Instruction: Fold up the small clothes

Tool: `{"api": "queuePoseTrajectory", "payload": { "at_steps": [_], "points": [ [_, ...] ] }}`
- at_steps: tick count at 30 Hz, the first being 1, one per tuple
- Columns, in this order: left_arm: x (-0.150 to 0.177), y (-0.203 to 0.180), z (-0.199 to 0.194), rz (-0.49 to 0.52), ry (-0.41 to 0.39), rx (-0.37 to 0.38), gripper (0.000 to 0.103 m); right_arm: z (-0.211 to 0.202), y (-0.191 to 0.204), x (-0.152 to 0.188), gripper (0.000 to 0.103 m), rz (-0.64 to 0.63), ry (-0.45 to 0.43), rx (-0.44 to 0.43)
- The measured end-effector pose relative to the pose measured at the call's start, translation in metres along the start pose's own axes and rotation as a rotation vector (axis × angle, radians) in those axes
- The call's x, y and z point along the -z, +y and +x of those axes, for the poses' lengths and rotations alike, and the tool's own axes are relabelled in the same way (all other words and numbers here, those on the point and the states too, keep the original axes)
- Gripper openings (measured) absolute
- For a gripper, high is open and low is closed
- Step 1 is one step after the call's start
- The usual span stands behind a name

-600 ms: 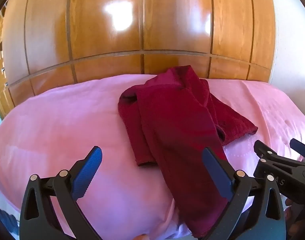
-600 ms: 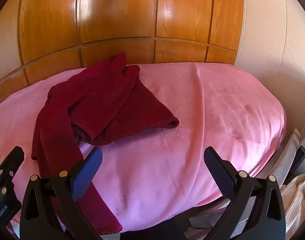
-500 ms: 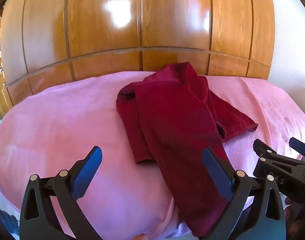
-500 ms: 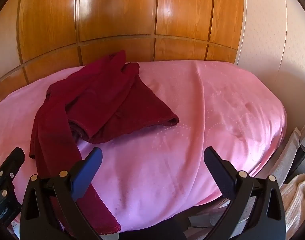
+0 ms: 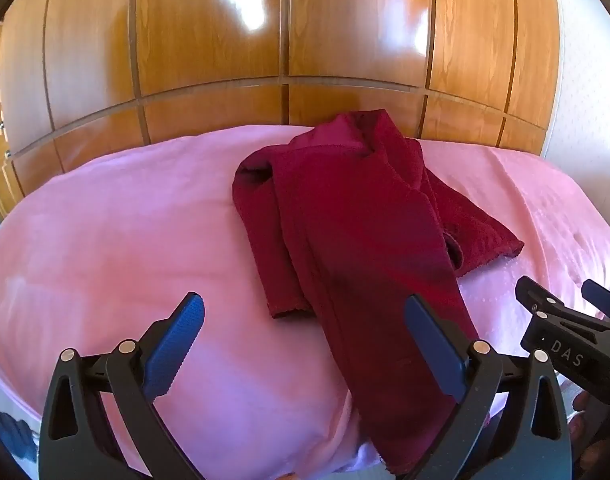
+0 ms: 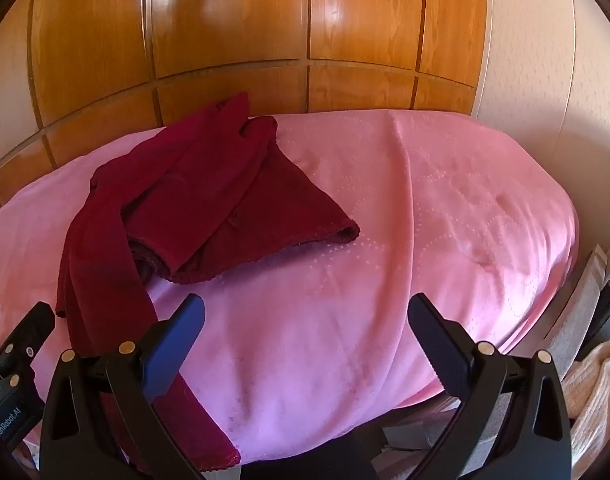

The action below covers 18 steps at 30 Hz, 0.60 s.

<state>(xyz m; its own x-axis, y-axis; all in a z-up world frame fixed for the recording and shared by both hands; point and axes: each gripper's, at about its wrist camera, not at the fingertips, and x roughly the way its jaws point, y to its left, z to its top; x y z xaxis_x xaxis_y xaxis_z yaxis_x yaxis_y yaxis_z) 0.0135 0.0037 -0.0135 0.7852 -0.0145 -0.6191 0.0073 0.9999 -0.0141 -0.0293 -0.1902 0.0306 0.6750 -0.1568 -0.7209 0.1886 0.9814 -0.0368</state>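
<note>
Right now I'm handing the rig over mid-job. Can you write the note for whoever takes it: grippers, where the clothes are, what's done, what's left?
Left gripper: open, empty, hovering over the near edge of the bed.
Right gripper: open, empty, beside it to the right.
Dark red garment: lies rumpled on the pink bedspread, one long part trailing over the near edge, right by the left gripper's right finger; a wider part spreads toward the right gripper's side.
Done: no neat fold visible.
Left: probably grasp, spread flat, then fold.
</note>
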Motion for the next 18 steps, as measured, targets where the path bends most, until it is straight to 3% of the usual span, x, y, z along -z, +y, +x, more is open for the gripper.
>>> {"api": "queuePoseTrajectory", "payload": {
  "at_steps": [18],
  "points": [
    [0.0018, -0.0013, 0.0052, 0.016, 0.004, -0.015, 0.099, 0.007, -0.0049, -0.0051, 0.101, 0.029, 0.016, -0.018]
  ]
}}
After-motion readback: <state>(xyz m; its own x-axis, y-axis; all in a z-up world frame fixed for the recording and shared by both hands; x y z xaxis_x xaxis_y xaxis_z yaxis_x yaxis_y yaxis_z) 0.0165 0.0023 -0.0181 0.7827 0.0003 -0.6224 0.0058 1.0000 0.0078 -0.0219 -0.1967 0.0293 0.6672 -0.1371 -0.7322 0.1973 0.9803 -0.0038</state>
